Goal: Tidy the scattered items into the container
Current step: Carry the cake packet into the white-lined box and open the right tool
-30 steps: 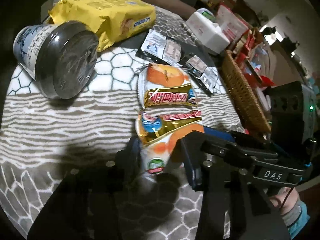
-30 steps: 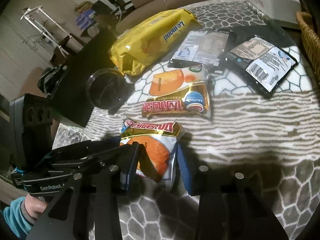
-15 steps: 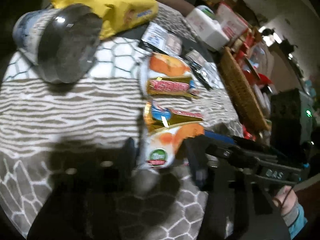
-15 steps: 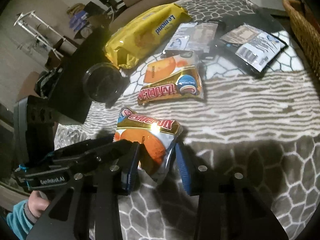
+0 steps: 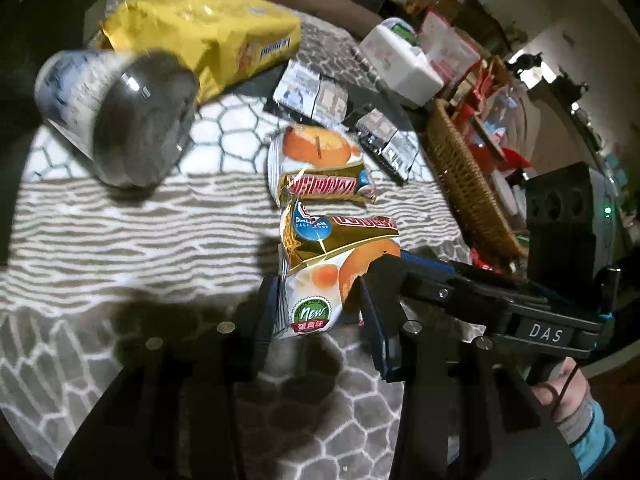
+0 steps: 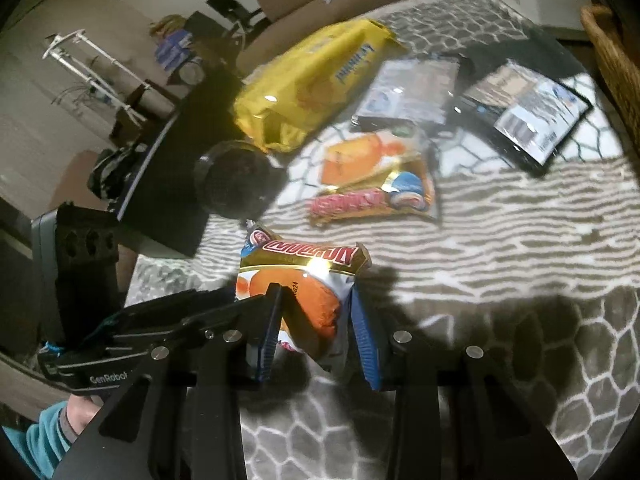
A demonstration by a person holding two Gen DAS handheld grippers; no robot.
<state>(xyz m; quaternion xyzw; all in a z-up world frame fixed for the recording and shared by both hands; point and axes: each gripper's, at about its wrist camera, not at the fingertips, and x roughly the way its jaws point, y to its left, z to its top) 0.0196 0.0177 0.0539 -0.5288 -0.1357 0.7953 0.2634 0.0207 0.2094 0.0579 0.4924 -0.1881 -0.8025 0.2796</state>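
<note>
A gold, white and orange snack packet (image 5: 320, 272) is pinched from both sides and stands lifted off the patterned cloth. My left gripper (image 5: 316, 316) is shut on its lower end. My right gripper (image 6: 314, 328) is shut on the same packet (image 6: 308, 292) from the opposite side. A second matching packet (image 5: 320, 168) lies flat just beyond it, also in the right wrist view (image 6: 376, 180). The wicker basket (image 5: 464, 184) stands to the right and holds red items.
A clear plastic tub (image 5: 116, 116) lies on its side at the left. A yellow biscuit bag (image 5: 204, 36) lies behind it. Two dark flat packets (image 6: 412, 96) (image 6: 524, 112) lie near the basket. A white box (image 5: 400, 60) stands at the back.
Both grippers have closed tighter on the packet and raised it. It now stands up off the cloth instead of lying flat.
</note>
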